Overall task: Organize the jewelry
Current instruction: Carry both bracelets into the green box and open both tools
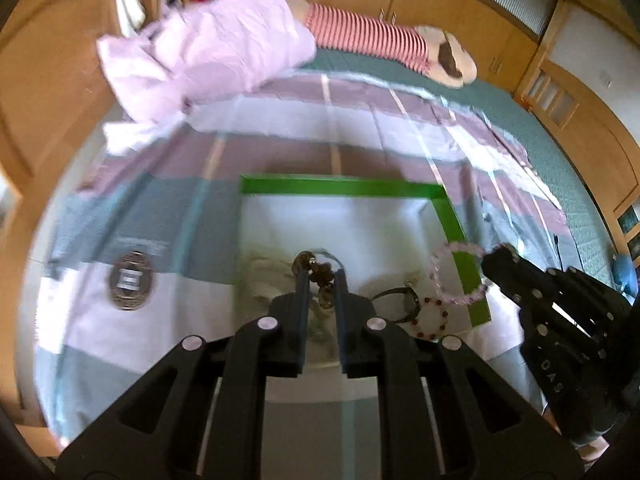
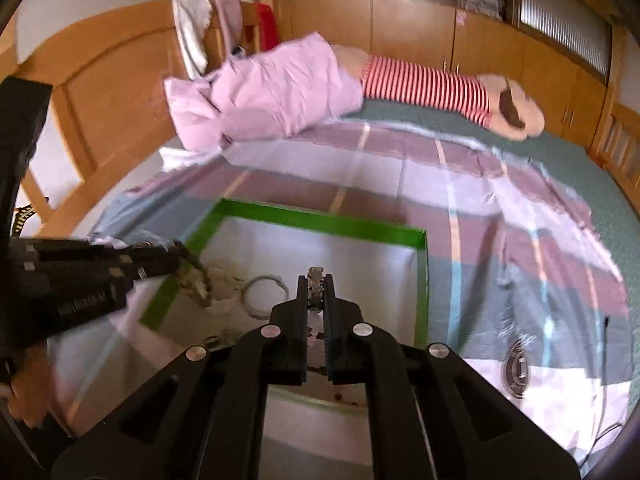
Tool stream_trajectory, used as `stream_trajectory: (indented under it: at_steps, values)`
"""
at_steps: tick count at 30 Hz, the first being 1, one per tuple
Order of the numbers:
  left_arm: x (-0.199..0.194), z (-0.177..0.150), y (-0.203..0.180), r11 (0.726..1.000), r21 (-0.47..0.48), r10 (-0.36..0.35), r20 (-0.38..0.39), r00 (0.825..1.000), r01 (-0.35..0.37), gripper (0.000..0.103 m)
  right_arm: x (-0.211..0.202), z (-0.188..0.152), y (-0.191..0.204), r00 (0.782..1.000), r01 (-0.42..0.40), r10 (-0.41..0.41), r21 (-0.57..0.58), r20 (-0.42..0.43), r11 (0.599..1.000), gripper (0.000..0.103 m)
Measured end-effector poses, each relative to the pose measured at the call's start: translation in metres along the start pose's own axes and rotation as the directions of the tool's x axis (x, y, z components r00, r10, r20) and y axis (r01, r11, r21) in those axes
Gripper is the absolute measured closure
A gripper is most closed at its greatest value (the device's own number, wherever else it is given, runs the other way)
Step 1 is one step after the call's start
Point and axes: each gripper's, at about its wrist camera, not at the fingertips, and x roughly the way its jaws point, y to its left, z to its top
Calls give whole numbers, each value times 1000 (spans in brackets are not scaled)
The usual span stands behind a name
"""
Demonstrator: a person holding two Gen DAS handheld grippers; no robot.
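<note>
A shallow green-rimmed tray with a white floor lies on the bed; it also shows in the right wrist view. My left gripper is shut on a brown bead bracelet held above the tray. My right gripper is shut on a pink bead bracelet that hangs over the tray's right rim. In the tray lie a dark red bead bracelet, a black ring-shaped band and a thin silver bangle.
A striped bedsheet covers the bed. A round dark-and-white patterned disc lies left of the tray. A pink quilt and a striped plush toy lie at the far side. Wooden cabinets surround the bed.
</note>
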Motion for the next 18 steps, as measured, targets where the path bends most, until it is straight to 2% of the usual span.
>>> stream_trajectory:
  at_steps: [5,6,7,8,9,10,11,12,13,16,18]
  values:
    - [72,-7,-10,996,30,86,-87,992,-84,90,61,-20,-20,993,44,-39,39,-114,998,96]
    - [80,-9,-11,995,34,94,-100,991,-91,89,68,-23,-24,990,51,-43,53,-134,997,90]
    - [89,-11,-13,993,41,116,-119,986,-112,86,73,-24,-28,988,57,-46,71,-150,996,75]
    - [92,-13,-16,990,51,135,-127,983,-129,83,72,-26,-34,987,59,-43,103,-154,993,66]
    - [91,-14,-18,988,60,147,-123,981,-141,71,69,-26,-36,988,56,-38,122,-147,991,51]
    - [86,-15,-23,984,79,166,-101,981,-158,51,63,-26,-38,990,52,-32,146,-136,988,43]
    - [78,-15,-26,979,92,190,-67,979,-184,41,54,-26,-39,992,51,-30,169,-123,984,39]
    - [65,-16,-29,970,97,227,-14,974,-225,30,46,-26,-40,993,57,-37,184,-112,981,30]
    - [56,-18,-30,965,92,244,14,970,-245,24,38,-26,-39,994,68,-49,193,-102,979,23]
    - [30,-27,-28,955,61,287,66,956,-291,16,18,-26,-35,991,129,-117,213,-71,969,9]
    - [22,-28,-27,950,56,303,68,950,-307,14,12,-26,-31,987,157,-147,205,-62,966,6]
